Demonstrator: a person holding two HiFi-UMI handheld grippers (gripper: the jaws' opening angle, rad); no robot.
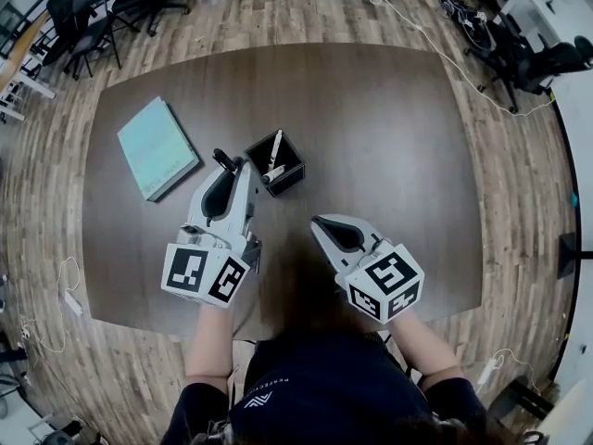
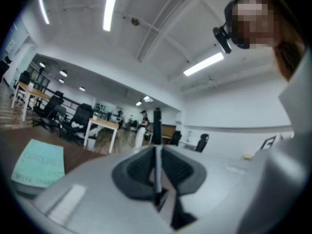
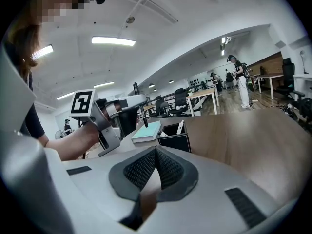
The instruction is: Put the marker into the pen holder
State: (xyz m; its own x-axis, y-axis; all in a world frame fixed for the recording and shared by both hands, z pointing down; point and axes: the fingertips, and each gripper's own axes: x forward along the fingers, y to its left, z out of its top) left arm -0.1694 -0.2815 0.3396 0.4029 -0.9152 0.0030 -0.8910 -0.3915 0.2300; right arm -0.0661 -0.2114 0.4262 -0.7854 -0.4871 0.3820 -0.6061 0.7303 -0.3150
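The left gripper [image 2: 157, 155] is clamped on a black marker [image 2: 157, 123], whose end sticks out past the jaws. It is held above the table [image 1: 389, 137], just beside the black pen holder [image 1: 291, 182]. The right gripper [image 3: 156, 155] has its jaws pressed together with nothing between them.

1 book [image 1: 156, 147], 1 pen holder [image 1: 291, 179], 1 black marker [image 1: 224, 161], 2 grippers [image 1: 239, 167] [image 1: 318, 222].
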